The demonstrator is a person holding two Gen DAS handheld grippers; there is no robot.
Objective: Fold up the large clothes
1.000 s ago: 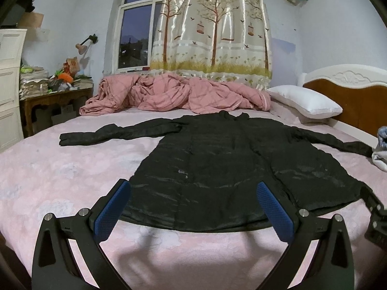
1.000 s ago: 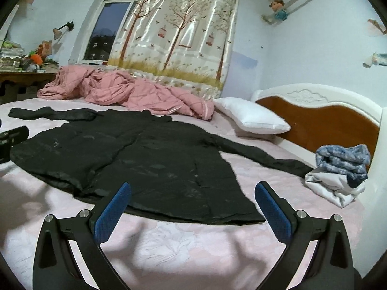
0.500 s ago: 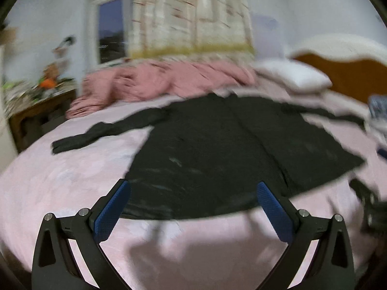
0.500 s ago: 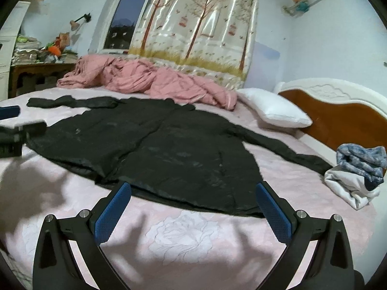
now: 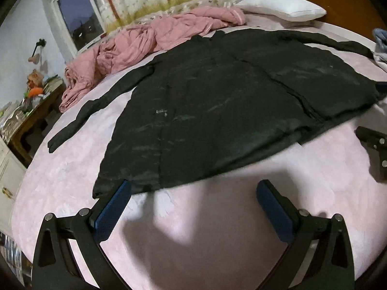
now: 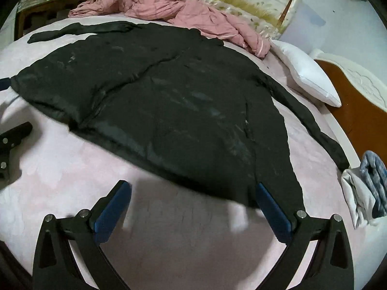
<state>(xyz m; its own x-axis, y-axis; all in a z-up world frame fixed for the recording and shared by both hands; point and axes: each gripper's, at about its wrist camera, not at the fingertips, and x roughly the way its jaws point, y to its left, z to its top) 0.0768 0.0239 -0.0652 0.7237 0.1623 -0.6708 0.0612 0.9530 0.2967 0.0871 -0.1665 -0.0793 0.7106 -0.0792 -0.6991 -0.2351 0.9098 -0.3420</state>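
Observation:
A long black coat lies flat on the pink bed, sleeves spread out to both sides, hem toward me; the right wrist view shows the same coat. My left gripper is open just above the bedsheet, its left blue pad at the coat's near left hem corner. My right gripper is open too, its right blue pad touching or just over the hem's right corner. Nothing is held between either pair of fingers. Each gripper shows at the edge of the other's view.
A crumpled pink quilt lies beyond the coat, a white pillow by the wooden headboard. Folded blue and white clothes sit at the bed's right edge. A cluttered wooden desk stands left of the bed.
Both grippers have tipped downward and moved in toward the coat's hem; the coat now fills more of each view. Both stay open and the coat has not moved.

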